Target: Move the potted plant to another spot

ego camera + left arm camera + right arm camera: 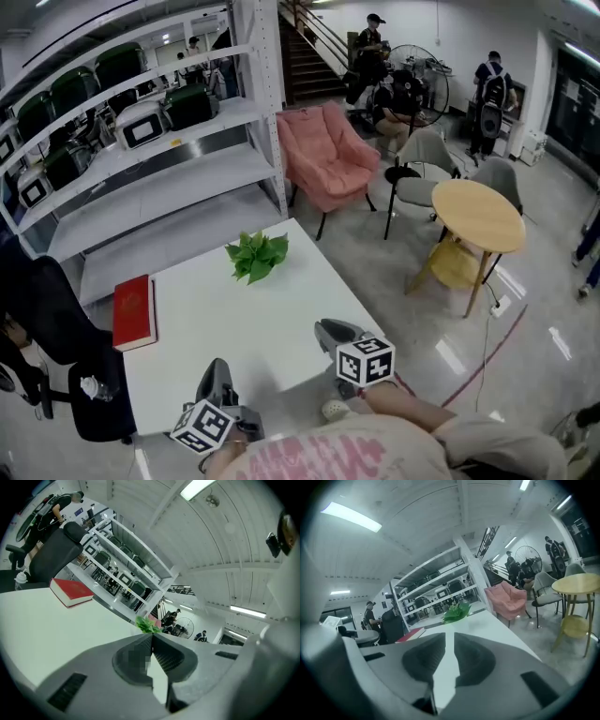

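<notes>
The potted plant (257, 255), a small bunch of green leaves, stands near the far edge of the white table (244, 323). It shows far ahead in the left gripper view (147, 624) and in the right gripper view (457, 612). My left gripper (217, 368) (151, 637) hovers over the table's near edge, its jaws shut with nothing between them. My right gripper (330, 330) (449, 637) is at the near right corner, with only a thin slit between its empty jaws. Both are well short of the plant.
A red book (133, 311) (70, 591) lies at the table's left edge. A black office chair (52, 328) stands left of the table, white shelving (141, 178) behind it. A pink armchair (323, 150) and a round wooden table (478, 216) stand to the right.
</notes>
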A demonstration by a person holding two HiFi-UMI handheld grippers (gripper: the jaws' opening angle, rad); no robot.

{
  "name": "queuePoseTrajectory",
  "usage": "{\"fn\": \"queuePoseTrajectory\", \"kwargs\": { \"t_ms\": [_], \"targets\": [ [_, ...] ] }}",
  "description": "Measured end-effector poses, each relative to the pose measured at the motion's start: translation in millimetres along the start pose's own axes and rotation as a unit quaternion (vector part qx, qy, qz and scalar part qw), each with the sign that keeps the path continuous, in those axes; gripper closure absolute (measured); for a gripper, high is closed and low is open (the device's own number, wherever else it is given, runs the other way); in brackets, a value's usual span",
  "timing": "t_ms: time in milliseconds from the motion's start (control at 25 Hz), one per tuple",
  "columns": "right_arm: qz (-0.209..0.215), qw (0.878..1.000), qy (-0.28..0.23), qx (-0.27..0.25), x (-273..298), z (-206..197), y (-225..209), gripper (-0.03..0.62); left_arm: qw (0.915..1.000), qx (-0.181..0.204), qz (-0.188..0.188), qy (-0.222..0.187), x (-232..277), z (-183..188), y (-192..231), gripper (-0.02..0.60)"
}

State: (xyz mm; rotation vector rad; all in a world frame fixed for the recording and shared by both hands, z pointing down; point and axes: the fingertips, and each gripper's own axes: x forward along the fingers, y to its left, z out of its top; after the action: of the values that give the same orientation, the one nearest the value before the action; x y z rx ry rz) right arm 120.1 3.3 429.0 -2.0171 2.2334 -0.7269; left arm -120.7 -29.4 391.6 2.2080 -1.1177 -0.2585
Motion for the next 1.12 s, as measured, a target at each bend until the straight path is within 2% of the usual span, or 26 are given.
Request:
{"fn": "queuePoseTrajectory", "kwargs": {
  "t_ms": [280, 600, 1120],
  "targets": [
    [0.003, 1.000, -0.010, -0.005, -17, 2, 14, 0.586, 0.9997, 0.018, -0.012, -0.007, -11, 5, -10, 0.579],
    [-0.028, 0.999, -0.004, -0.016, -32, -5, 13, 0.586, 0.9992, 0.032, -0.023, 0.001, -21, -3, -14, 0.579],
    [-0.033, 0.999, 0.007, -0.035, -44, -24, 27, 0.586, 0.9990, 0.030, -0.025, 0.023, -38, -16, -3, 0.579]
  ]
}}
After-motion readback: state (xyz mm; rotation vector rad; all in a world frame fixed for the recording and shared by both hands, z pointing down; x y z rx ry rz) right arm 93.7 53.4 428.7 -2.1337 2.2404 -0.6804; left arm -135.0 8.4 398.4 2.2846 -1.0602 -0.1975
